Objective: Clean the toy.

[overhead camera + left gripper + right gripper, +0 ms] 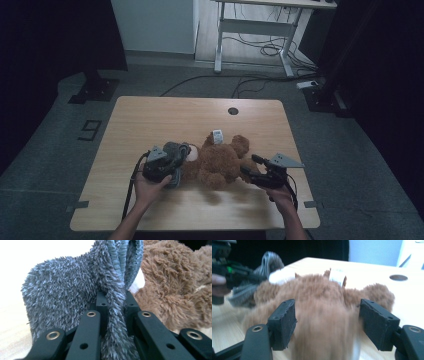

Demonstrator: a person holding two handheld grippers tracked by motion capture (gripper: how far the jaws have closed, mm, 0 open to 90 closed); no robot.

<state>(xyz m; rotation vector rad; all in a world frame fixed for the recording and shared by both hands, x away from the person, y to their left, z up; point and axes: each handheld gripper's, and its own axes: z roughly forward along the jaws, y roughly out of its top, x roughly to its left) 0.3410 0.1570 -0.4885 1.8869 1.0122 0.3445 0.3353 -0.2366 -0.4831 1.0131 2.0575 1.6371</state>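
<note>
A brown teddy bear (220, 162) (175, 290) (324, 305) lies on the wooden table (150, 120), a white tag (217, 135) (337, 276) sticking up from it. At its left end is a grey fuzzy sock (176, 150) (70, 295) (265, 263). My left gripper (172, 167) (115, 300) is shut on a fold of the sock, right beside the bear. My right gripper (250, 165) (327, 320) is open at the bear's right end; its jaws stand wide on either side of the blurred fur without pressing it. The left gripper (237, 275) shows far left in the right gripper view.
A round cable hole (233, 110) (398, 277) sits near the table's far edge. Bare tabletop lies behind and to the left of the bear. Beyond the table stands a white desk frame (260, 25) with cables on the floor.
</note>
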